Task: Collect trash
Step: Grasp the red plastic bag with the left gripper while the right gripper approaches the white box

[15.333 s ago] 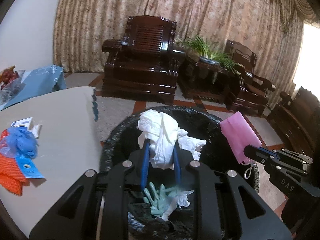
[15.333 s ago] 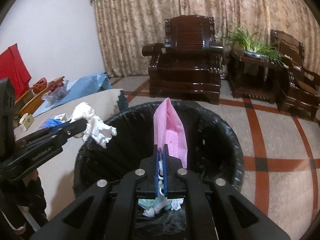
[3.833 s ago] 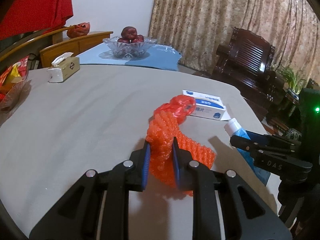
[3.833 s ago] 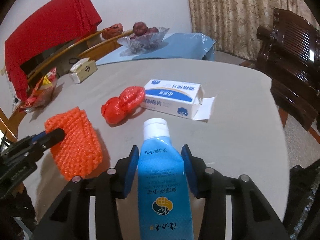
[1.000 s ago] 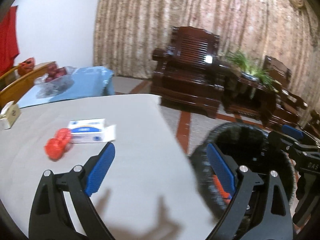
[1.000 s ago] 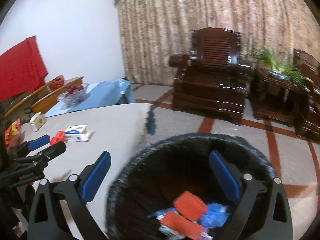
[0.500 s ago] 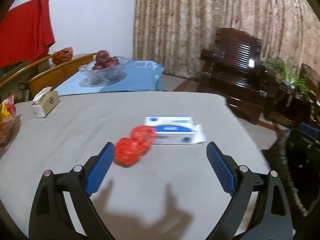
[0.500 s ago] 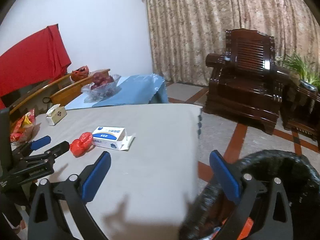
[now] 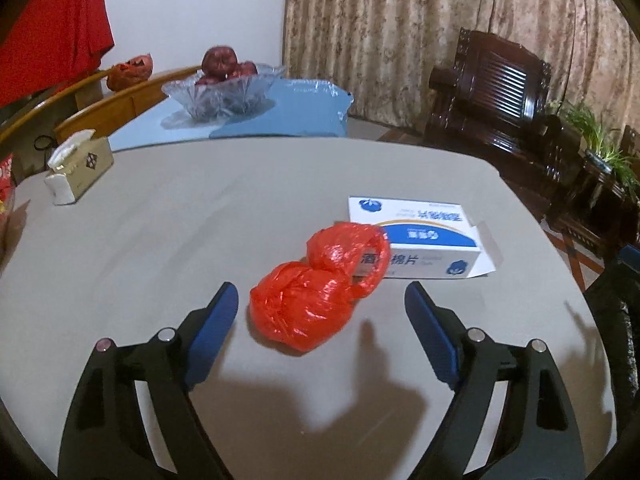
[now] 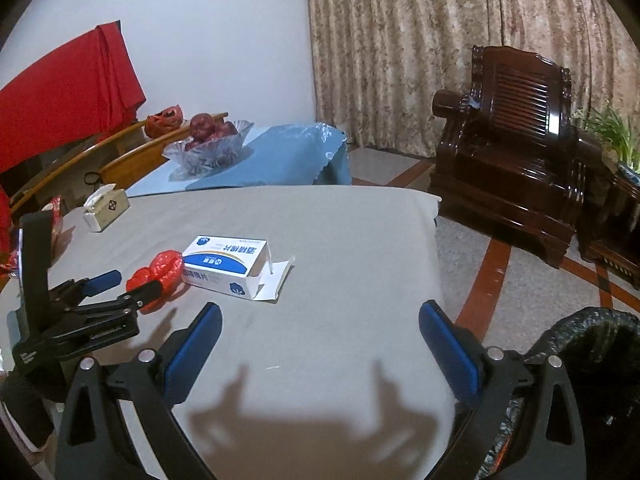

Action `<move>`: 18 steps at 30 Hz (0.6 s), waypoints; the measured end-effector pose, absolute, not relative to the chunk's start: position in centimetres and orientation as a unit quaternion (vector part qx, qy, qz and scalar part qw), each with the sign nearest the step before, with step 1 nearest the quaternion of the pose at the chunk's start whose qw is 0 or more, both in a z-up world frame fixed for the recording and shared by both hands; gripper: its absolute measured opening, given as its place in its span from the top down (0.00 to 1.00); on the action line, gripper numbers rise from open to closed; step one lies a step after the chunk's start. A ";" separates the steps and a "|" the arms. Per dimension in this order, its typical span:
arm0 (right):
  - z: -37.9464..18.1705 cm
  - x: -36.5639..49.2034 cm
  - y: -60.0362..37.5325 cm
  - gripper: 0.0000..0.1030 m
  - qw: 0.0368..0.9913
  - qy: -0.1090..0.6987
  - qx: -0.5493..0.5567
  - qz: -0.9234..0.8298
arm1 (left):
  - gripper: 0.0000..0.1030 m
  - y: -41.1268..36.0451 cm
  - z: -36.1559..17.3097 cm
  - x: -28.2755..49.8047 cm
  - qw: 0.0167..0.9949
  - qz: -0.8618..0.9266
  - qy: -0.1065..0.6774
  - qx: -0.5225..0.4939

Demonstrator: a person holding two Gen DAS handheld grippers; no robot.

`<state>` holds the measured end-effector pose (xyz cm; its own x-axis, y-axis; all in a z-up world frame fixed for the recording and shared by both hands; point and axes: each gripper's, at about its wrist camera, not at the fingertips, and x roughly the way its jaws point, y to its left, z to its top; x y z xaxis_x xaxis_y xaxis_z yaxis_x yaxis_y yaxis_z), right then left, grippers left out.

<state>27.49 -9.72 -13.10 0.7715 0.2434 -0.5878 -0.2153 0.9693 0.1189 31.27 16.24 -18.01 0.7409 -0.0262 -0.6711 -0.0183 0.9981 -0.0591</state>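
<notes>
On the far left of the grey table (image 9: 160, 216) sits a small tissue box (image 9: 78, 170); behind it, on a blue cloth (image 9: 280, 114), stands a glass bowl (image 9: 224, 94) with dark red fruit in it; a red cloth (image 10: 64, 96) hangs by the white wall.

The left gripper (image 9: 322, 306) points down at the table; its blue pads (image 9: 212, 322) stand wide apart and its jaws are closing; the crumpled red plastic bag (image 9: 316, 290) lies on the table between the two pads, but they do not touch it, so it holds nothing.

The red bag touches a white and blue box (image 9: 420, 236) just to its right; the box has one end flap open (image 10: 276, 276).

The right gripper (image 10: 320, 336) hangs over bare table nearer the edge; its jaws are wide open with nothing in them.

On the far right, down by the floor, is the black-lined trash bin (image 10: 592, 352); a dark wooden armchair (image 10: 516, 152) stands in front of the curtain (image 10: 420, 40).
</notes>
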 end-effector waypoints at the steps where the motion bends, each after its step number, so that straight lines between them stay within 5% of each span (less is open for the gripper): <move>1: -13.3 27.7 -9.6 0.06 0.940 0.317 0.021 0.122 | 0.22 16.4 -18.2 31.5 0.930 -0.004 0.365 -0.035; 4: -13.8 28.3 -9.2 0.06 0.938 0.324 0.020 0.121 | 0.32 16.7 -18.7 32.1 0.923 -0.006 0.382 -0.044; 7: -14.2 28.8 -8.7 0.06 0.936 0.328 0.019 0.122 | 0.55 17.1 -19.4 32.7 0.914 -0.011 0.401 -0.055; 18: -14.6 30.9 -5.2 0.06 0.932 0.334 0.010 0.142 | 0.62 20.1 -17.9 32.0 0.925 0.016 0.375 -0.059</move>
